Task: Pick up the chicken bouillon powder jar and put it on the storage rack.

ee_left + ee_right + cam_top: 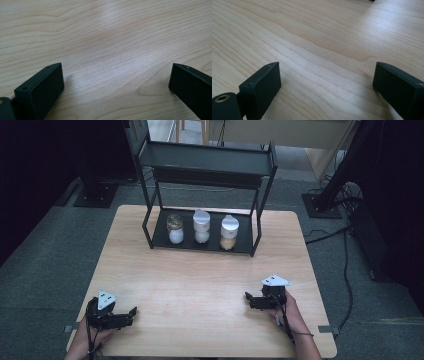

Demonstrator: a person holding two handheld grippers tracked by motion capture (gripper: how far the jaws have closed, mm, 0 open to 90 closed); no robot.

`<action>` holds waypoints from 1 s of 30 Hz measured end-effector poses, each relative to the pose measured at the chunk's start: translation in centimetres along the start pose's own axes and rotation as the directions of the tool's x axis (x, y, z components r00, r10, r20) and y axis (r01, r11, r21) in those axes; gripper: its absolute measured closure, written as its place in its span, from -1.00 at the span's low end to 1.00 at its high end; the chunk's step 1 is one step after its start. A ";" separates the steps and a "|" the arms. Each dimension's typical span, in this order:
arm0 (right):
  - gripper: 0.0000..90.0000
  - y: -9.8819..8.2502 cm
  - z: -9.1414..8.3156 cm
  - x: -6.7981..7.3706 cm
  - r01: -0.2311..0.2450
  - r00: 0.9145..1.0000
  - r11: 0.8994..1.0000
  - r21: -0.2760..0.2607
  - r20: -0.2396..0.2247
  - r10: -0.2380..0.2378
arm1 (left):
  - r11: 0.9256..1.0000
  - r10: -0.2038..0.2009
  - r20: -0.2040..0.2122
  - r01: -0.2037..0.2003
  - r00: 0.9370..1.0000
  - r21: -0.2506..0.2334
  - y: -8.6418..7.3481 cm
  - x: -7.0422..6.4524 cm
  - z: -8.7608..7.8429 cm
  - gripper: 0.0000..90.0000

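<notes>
On the lower shelf of a black metal rack at the table's far side stand three jars in a row. The left jar has a dark lid and white contents. White lids top the middle jar and the right jar, whose contents look tan. My left gripper rests near the front left corner, open, and its jaws frame nothing but bare wood. My right gripper lies near the front right, also open over bare wood. Both are far from the rack.
The light wooden table has rounded corners and stands on grey carpet. The rack's upper shelf overhangs the jars. Dark stands and cables lie on the floor to the right.
</notes>
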State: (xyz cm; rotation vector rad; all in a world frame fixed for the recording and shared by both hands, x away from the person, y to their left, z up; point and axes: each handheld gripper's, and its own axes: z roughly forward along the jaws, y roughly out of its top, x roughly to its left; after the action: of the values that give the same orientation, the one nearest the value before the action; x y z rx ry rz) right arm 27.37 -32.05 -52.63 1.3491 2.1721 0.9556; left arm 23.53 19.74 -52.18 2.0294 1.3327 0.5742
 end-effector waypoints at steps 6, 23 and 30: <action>-0.86 -0.6 -0.6 -0.2 0.004 1.000 1.000 0.002 -0.004 -0.004 | 1.000 0.000 0.000 0.000 1.000 0.000 0.0 0.0 0.0 -1.00; -0.87 -2.9 -3.0 -1.7 -0.018 1.000 1.000 0.003 0.020 0.018 | 1.000 -0.004 -0.003 0.004 1.000 -0.002 0.0 0.0 0.0 -1.00; -0.88 -3.8 -4.0 -2.2 -0.027 0.999 1.000 0.004 0.030 0.027 | 1.000 -0.004 -0.004 0.004 1.000 0.000 0.0 0.0 0.0 -1.00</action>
State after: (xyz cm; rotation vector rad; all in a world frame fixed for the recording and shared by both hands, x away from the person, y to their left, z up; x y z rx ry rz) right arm 23.47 -36.48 -52.71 1.3892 2.1400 0.9353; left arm 23.53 19.69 -52.19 2.0262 1.3383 0.5766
